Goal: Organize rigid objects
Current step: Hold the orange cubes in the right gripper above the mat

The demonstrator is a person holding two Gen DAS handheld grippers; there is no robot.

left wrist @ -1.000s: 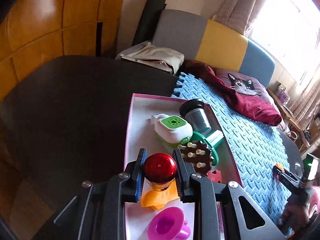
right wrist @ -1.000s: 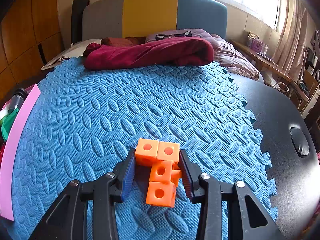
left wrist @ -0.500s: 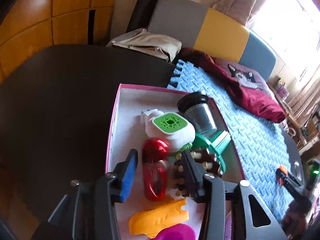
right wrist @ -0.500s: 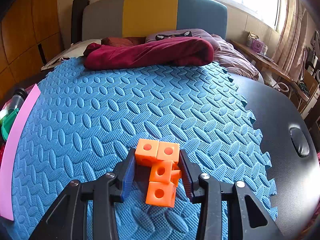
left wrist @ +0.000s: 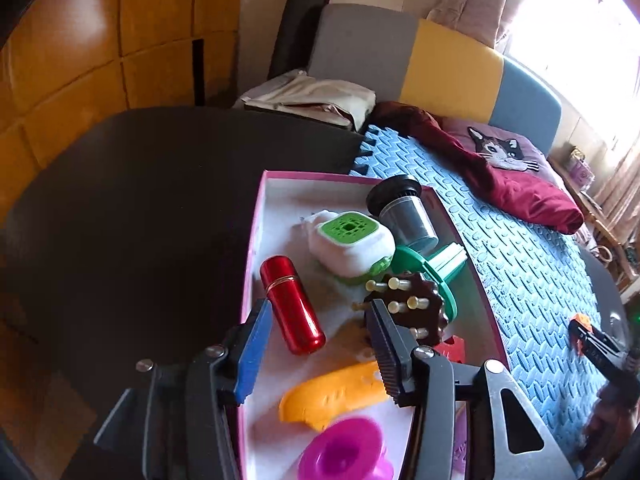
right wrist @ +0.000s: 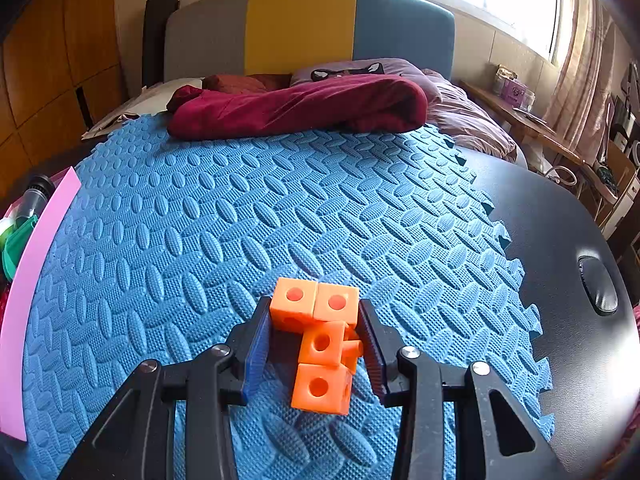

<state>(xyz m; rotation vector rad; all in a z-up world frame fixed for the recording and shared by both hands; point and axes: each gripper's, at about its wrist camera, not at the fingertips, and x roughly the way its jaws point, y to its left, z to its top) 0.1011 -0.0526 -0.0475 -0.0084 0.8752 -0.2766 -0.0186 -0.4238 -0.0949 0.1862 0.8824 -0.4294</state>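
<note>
A red metal cylinder point(left wrist: 292, 304) lies in the pink-rimmed tray point(left wrist: 256, 232) below the wide-open, empty left claw point(left wrist: 316, 344); the right claw point(right wrist: 314, 344) clamps an orange cube cluster point(right wrist: 320, 336) over the blue foam mat point(right wrist: 200, 240), apparently tray-bound next.

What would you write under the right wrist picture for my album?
The right claw grips orange blocks above a blue mat.

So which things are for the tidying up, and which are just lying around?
For the tidying:
- pink box
- red cylinder, lying in the box
- orange cube piece, held in the right gripper
- left gripper, open

Just lying around:
- maroon blanket
- cat cushion
- blue foam mat
</note>
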